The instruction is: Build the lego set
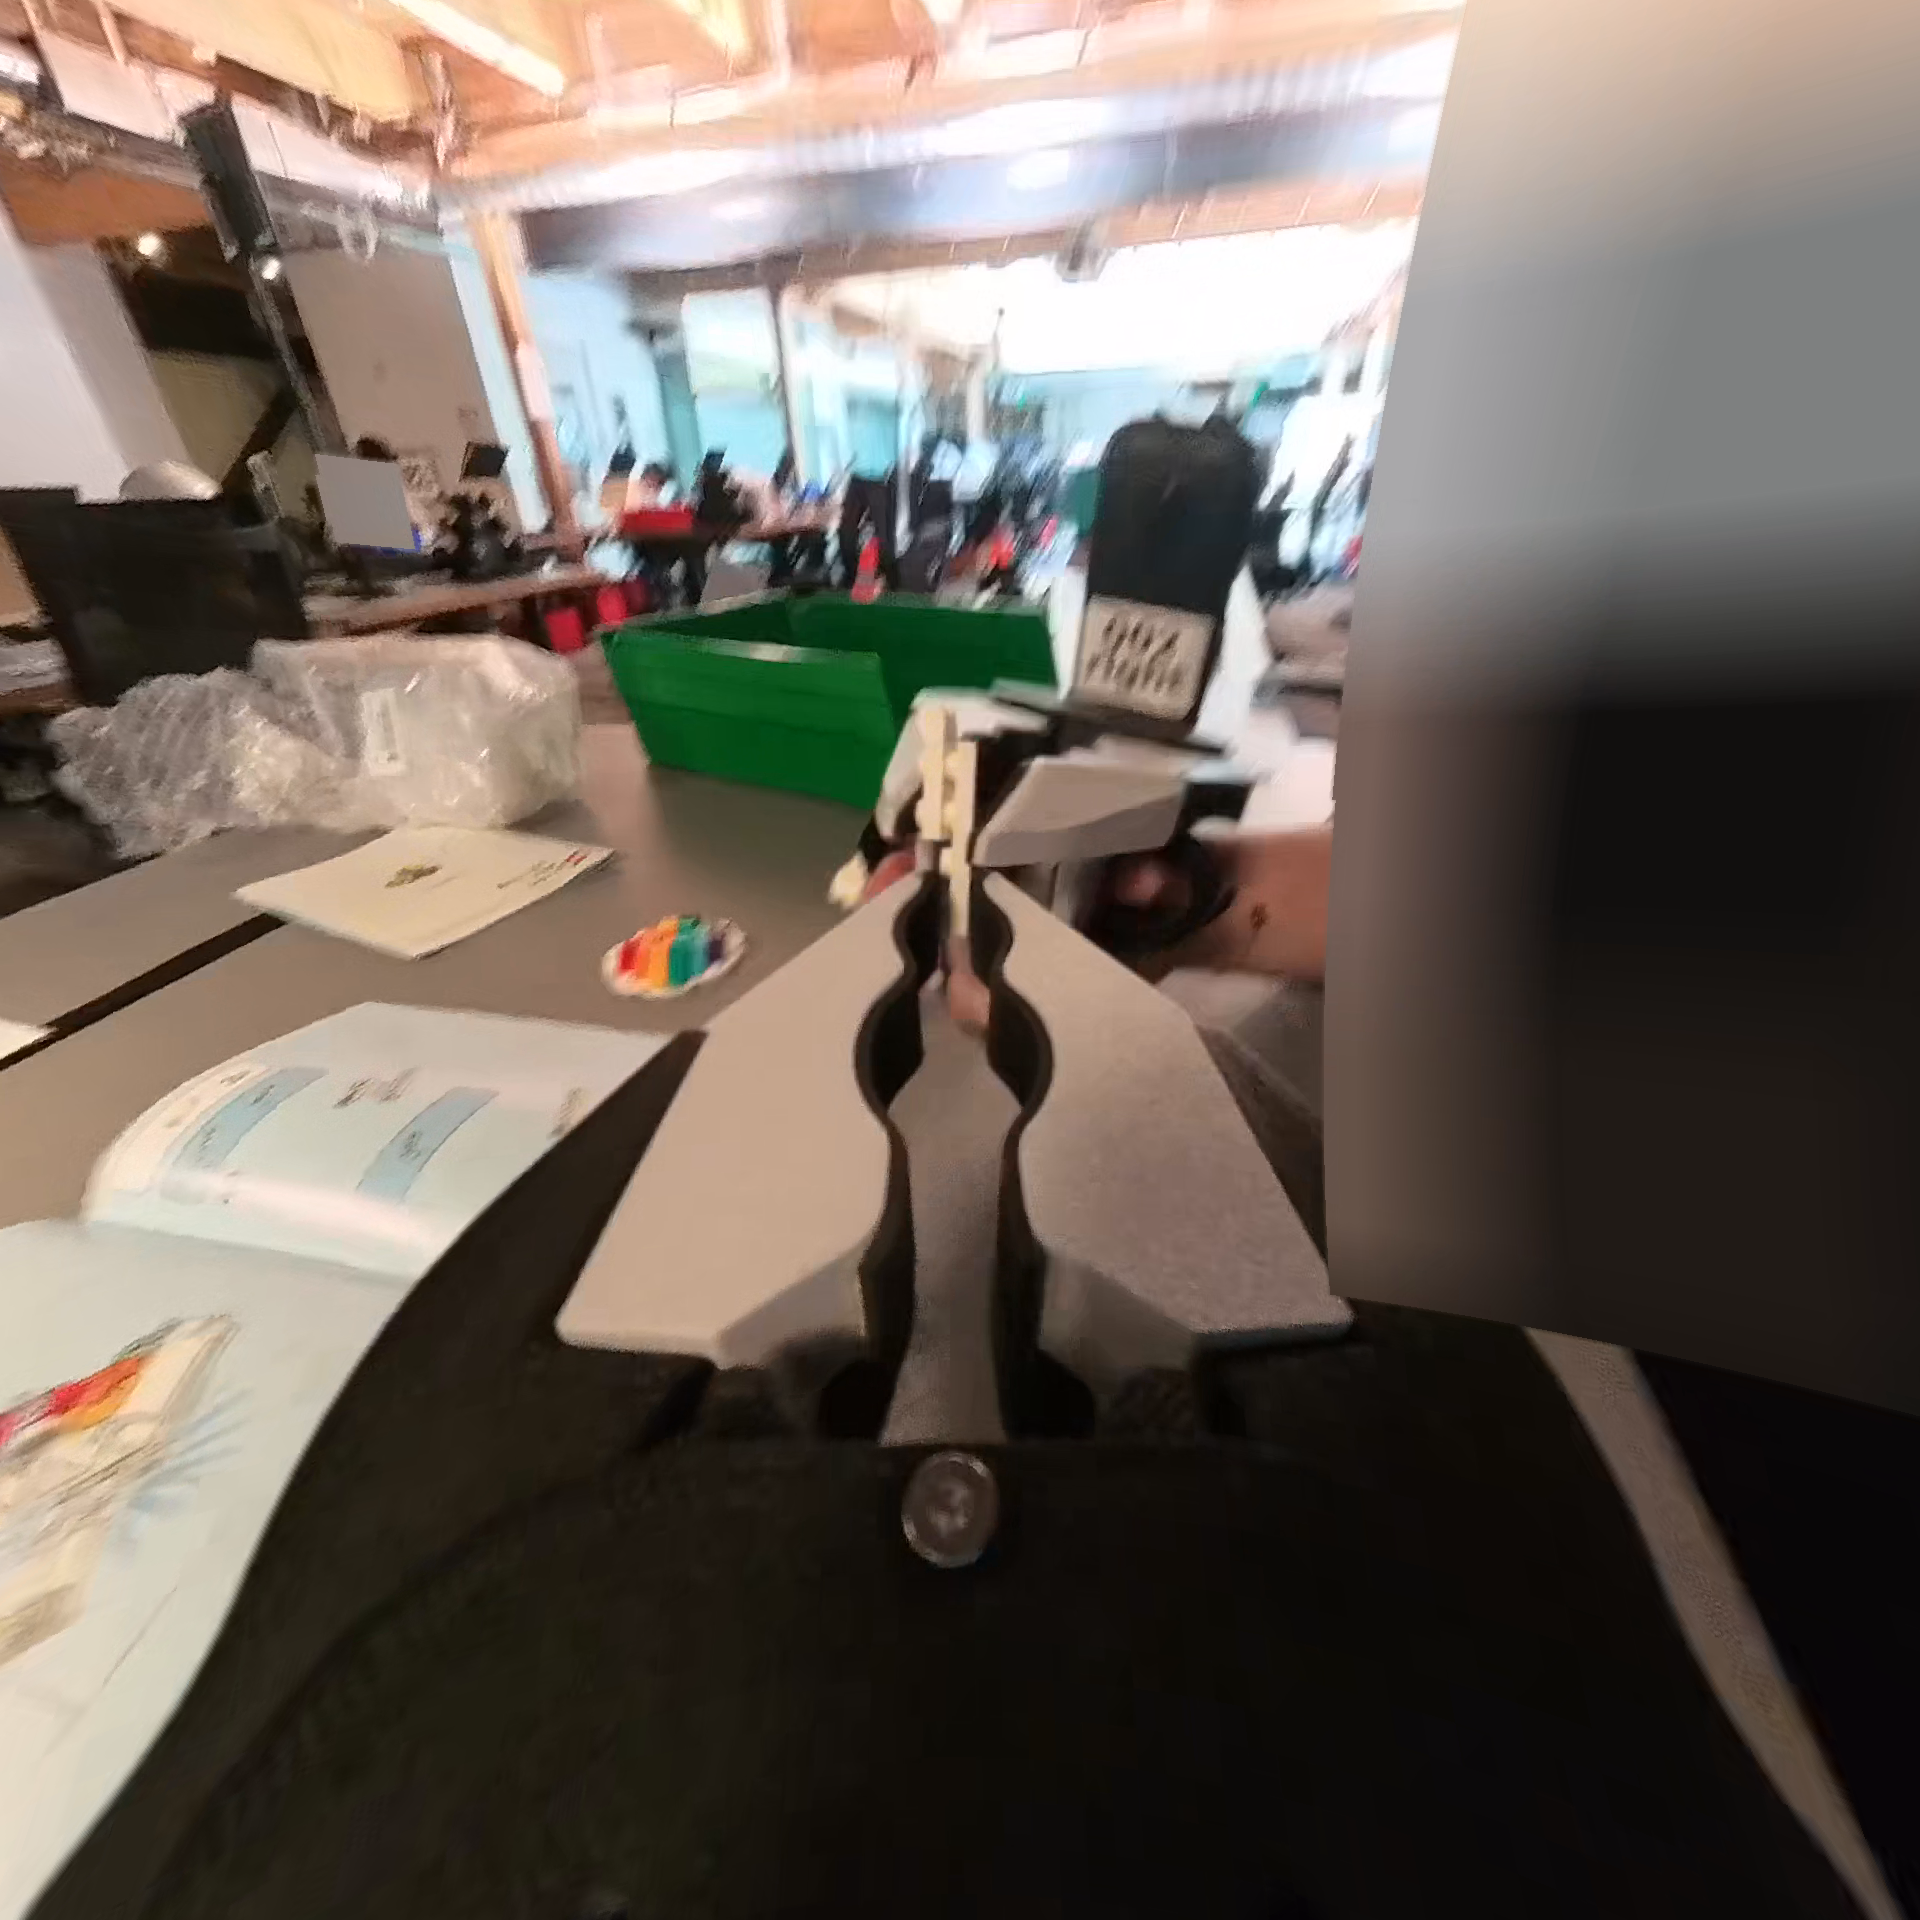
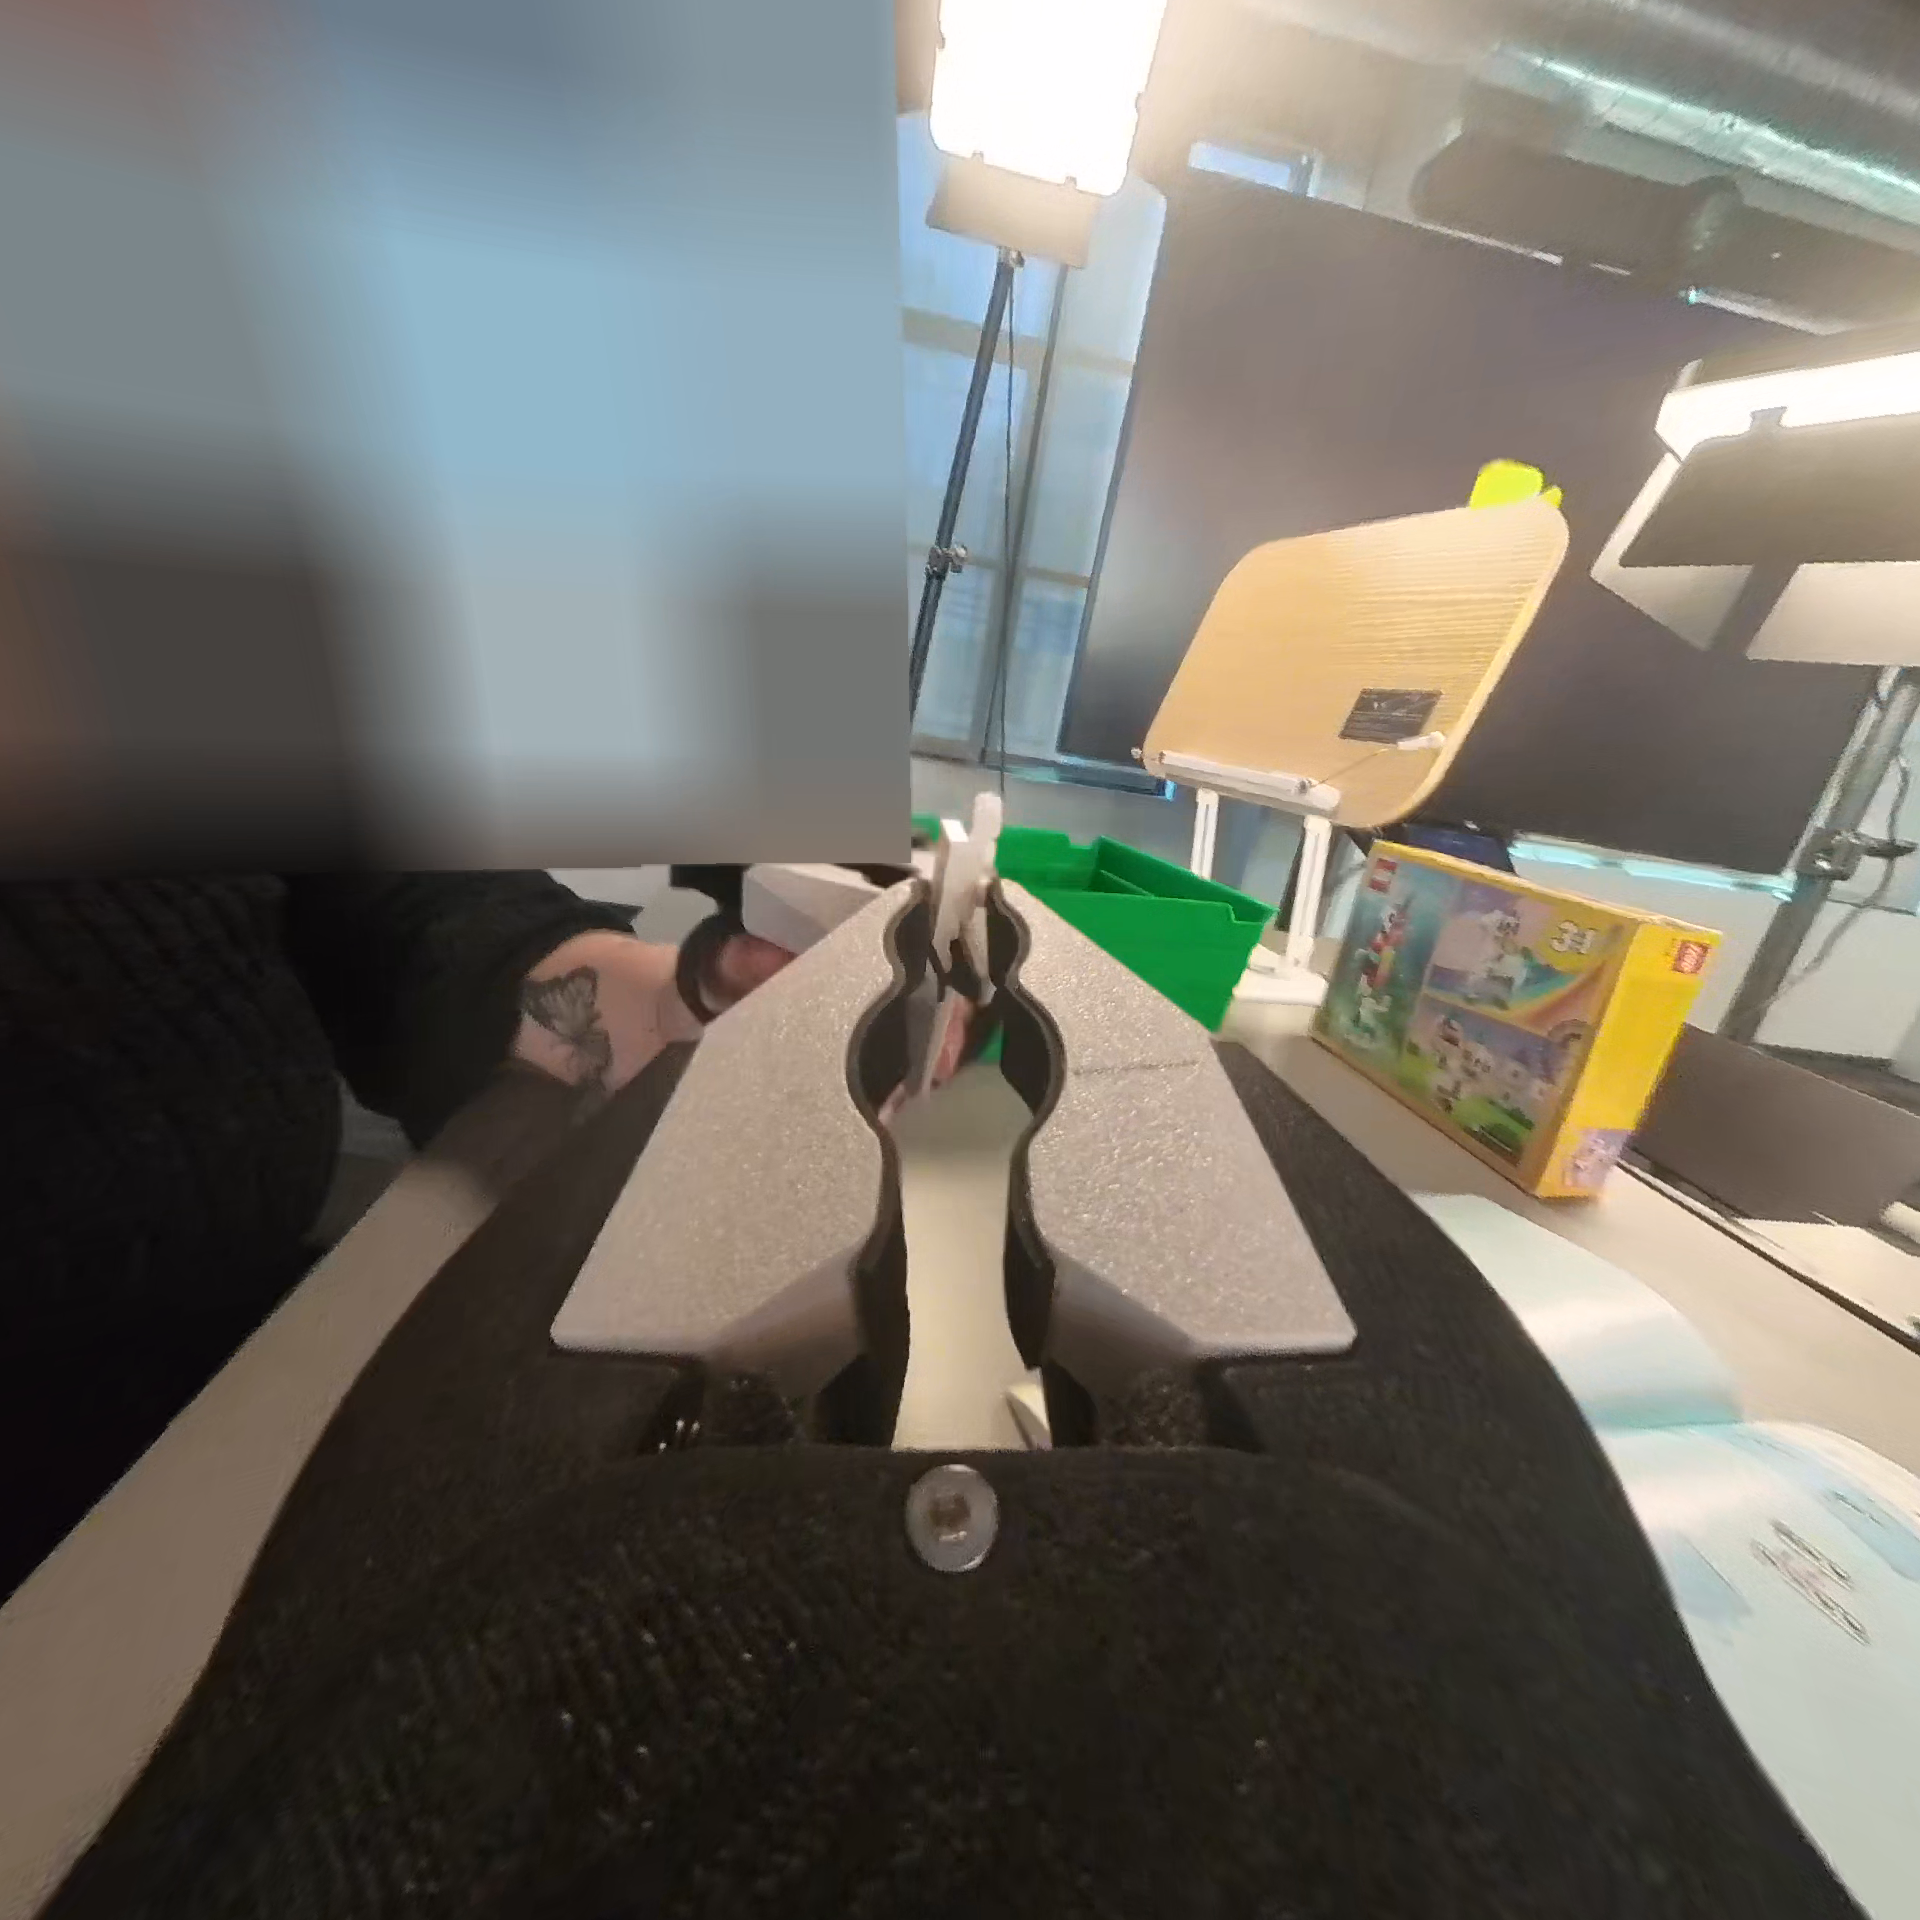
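My left gripper (image 1: 951, 909) is shut on a white studded lego plate (image 1: 951, 795) that stands upright out of its tips, held above the grey table (image 1: 727, 831). My right gripper (image 2: 958, 920) is shut on a white lego piece (image 2: 966, 868). The two grippers meet tip to tip. A finger (image 1: 1091, 816) of the right gripper shows beside the white plate in the left wrist view. A finger (image 2: 800, 899) of the left gripper shows just behind the white piece in the right wrist view. Whether the two white pieces are joined is hidden.
Green bins (image 1: 769, 686) (image 2: 1132, 914) stand behind the grippers. An open instruction booklet (image 1: 343, 1132) (image 2: 1714, 1507), a small dish of coloured bricks (image 1: 673, 951), a leaflet (image 1: 426, 888) and plastic bags (image 1: 312, 738) lie on the table. A yellow lego box (image 2: 1507, 1018) and wooden book stand (image 2: 1351, 665) are at right. My left and right fingertips are right by each other.
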A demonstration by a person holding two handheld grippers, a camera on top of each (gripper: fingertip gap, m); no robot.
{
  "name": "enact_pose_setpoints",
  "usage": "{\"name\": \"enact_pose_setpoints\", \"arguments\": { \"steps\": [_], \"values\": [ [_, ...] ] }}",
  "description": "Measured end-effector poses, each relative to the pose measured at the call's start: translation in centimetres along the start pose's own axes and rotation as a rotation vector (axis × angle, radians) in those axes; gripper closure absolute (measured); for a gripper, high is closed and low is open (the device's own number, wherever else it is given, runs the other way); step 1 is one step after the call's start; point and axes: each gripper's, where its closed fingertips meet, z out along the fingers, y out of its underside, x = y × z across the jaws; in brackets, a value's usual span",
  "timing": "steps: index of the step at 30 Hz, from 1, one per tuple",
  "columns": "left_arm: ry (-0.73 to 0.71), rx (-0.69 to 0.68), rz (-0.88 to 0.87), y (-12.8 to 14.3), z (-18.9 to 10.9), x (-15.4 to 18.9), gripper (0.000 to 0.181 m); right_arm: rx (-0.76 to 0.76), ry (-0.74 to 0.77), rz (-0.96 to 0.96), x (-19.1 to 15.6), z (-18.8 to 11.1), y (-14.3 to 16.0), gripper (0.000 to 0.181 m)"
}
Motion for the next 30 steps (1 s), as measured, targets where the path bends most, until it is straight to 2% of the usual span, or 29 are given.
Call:
{"name": "enact_pose_setpoints", "arguments": {
  "steps": [1,5,9,11,19,26,30],
  "values": [
    [-0.050,-0.074,0.056,0.9,0.0,-0.8,0.177,-0.057,0.014,-0.025,0.3,-0.2,0.7,0.172],
    [-0.208,-0.394,0.343,5.1,-0.9,-3.3,0.177,-0.361,0.070,-0.310,1.3,-1.1,4.3,0.143],
    [-0.198,-0.548,0.487,7.6,-1.3,-3.5,0.177,-0.600,0.069,-0.607,1.3,-1.7,7.2,0.142],
    [-0.182,-0.596,0.530,8.5,-1.3,-3.3,0.177,-0.694,0.046,-0.687,1.3,-2.1,8.8,0.146],
    [-0.154,-0.677,0.642,9.9,-1.3,-3.0,0.177,-0.763,0.007,-0.741,1.0,-2.5,10.1,0.169],
    [-0.135,-0.724,0.652,10.6,-1.6,-2.8,0.176,-0.801,-0.039,-0.749,0.4,-2.7,10.8,0.173],
    [-0.118,-0.758,0.628,11.2,-1.7,-2.5,0.176,-0.840,-0.074,-0.821,0.0,-2.8,11.3,0.174]
  ]
}}
